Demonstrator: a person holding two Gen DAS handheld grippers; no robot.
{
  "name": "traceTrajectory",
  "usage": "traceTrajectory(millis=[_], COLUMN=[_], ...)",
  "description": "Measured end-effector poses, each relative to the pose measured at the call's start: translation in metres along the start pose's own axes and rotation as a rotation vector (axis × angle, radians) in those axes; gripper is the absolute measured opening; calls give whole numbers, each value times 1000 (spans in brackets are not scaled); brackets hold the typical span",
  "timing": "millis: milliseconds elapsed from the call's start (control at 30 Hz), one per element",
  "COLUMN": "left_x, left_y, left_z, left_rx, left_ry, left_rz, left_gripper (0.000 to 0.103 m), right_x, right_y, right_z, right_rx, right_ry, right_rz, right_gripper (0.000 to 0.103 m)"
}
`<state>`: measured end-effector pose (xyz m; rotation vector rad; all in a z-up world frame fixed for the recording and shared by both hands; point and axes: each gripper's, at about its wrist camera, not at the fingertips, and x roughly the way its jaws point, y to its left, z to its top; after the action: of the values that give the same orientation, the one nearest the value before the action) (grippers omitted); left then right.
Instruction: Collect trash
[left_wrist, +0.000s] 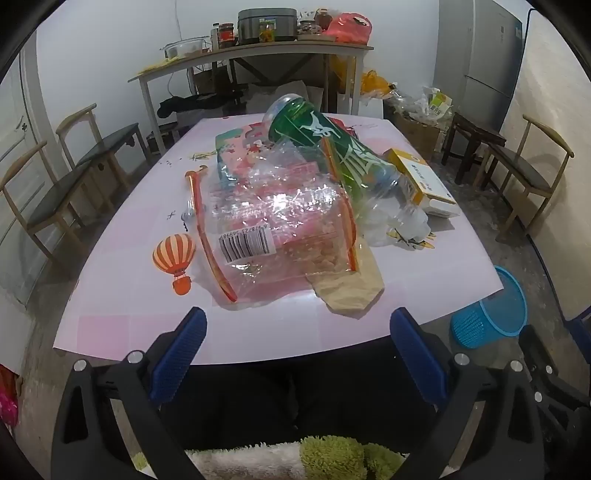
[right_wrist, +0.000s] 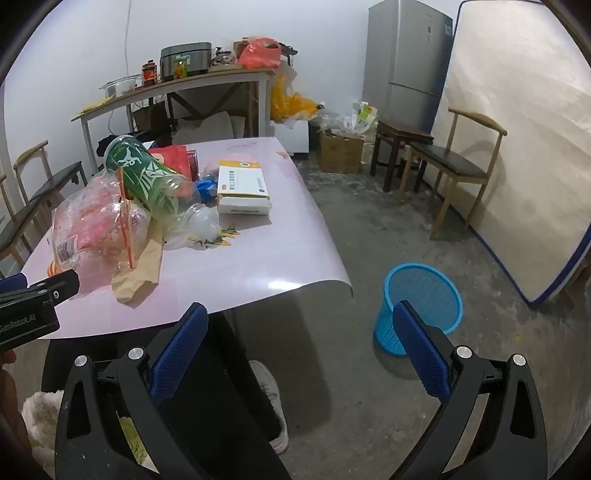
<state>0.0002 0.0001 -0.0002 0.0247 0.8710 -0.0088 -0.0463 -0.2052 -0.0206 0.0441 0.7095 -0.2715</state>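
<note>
Both claws hung just short of the table's near edge with nothing in them: the left gripper (left_wrist: 297, 345) stood spread wide over the person's dark lap, aimed at the heap, and the right gripper (right_wrist: 301, 341) stood equally wide, off the table's corner with the blue basket (right_wrist: 423, 295) showing past its finger. On the pink table (left_wrist: 122, 306) the trash lay in one pile, well apart from either claw: a crinkled clear bag (left_wrist: 273, 229) with orange seams nearest, a tan paper scrap (left_wrist: 351, 291) poking from under it, a green-labelled plastic bottle (left_wrist: 328, 147) slanting across the top, and a yellow and white box (left_wrist: 421, 177) beside it. The basket stood on the floor by the table's right corner. To my eye the first pick was not yet begun; the sensible way was to take the bag by its near seam, pinching the edge, not the slippery middle, and lift slowly so the bottle resting on it would not roll off the table
</note>
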Motion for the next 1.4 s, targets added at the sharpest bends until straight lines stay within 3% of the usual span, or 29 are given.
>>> traceTrajectory(millis=[1400], left_x=[8], left_y=[5], left_z=[-3], left_rx=[-12], left_ry=[9], left_rz=[3], left_gripper=[97], right_x=[-2], right_y=[5], right_z=[1], right_rx=[-22], right_ry=[-1], right_rz=[0], right_gripper=[96])
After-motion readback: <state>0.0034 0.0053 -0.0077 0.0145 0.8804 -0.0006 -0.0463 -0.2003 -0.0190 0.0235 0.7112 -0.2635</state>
